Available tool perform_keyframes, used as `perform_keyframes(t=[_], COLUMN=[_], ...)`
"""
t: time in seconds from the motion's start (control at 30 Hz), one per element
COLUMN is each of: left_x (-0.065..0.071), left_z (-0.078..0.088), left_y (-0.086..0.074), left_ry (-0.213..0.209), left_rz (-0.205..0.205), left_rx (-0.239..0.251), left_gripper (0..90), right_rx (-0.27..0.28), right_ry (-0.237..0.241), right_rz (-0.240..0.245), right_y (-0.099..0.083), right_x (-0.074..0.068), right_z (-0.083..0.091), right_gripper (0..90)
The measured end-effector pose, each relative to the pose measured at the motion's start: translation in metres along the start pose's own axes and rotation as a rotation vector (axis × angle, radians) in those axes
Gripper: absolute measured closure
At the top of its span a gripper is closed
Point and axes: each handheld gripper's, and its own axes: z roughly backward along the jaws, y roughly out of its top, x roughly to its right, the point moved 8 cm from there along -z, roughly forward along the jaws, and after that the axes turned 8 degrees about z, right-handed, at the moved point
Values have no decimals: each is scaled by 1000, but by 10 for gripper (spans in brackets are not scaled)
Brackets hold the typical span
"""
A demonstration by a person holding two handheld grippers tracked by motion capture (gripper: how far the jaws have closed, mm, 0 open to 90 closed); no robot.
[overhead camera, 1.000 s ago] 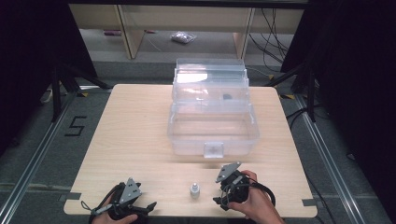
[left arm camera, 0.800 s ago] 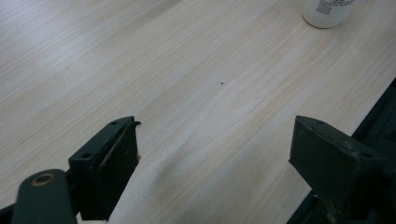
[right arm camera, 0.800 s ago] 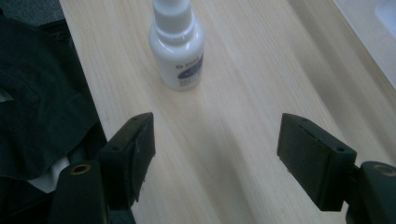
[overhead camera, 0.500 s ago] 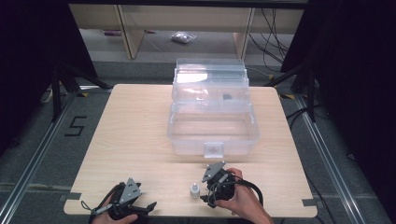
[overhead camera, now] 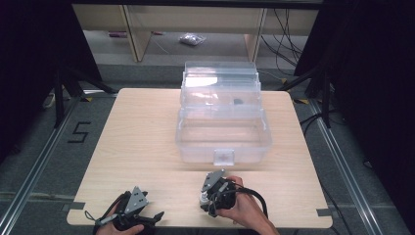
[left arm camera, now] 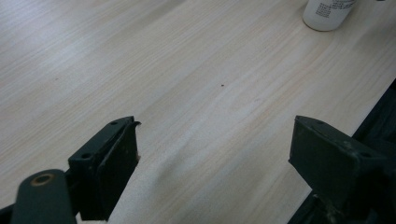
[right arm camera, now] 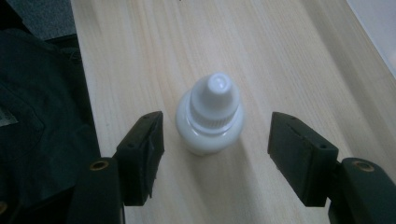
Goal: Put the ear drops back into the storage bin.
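Dropper bottle standing between the spread jaws of the right tool, near the table's front edge.

White dropper bottle (right arm camera: pixel 210 120) stands upright with its cap on; print shows on its label in the left gripper view but is too small to read. Floor tape beside the table's left edge reads "5" (overhead camera: pixel 80 132). Clear plastic box (overhead camera: pixel 222 132) sits at the table's (overhead camera: pixel 137 132) middle toward the far edge, lid raised, main compartment bare. Right tool (overhead camera: pixel 208 193), hand wrapped around it, has just been closing; jaws flank the bottle without touching. Left tool (overhead camera: pixel 147 218) rests at the front left corner, jaws wide apart over bare wood.
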Motion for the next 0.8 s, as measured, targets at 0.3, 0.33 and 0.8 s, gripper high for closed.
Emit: perform_keyframes(t=[0.3, 0.33, 0.8], left_x=[1, 0, 0], left_z=[-1, 0, 0], left_y=[1, 0, 0], left_ry=[0, 1, 1], left_rz=[18, -3, 1], left_rx=[18, 3, 4], left_gripper=[149, 149, 149], right_rx=[15, 12, -8], right_ry=[25, 23, 31], right_rz=[32, 35, 53], right_y=[4, 4, 6], right_x=[-1, -1, -4], right_z=[-6, -7, -9], right_gripper=[462, 471, 600])
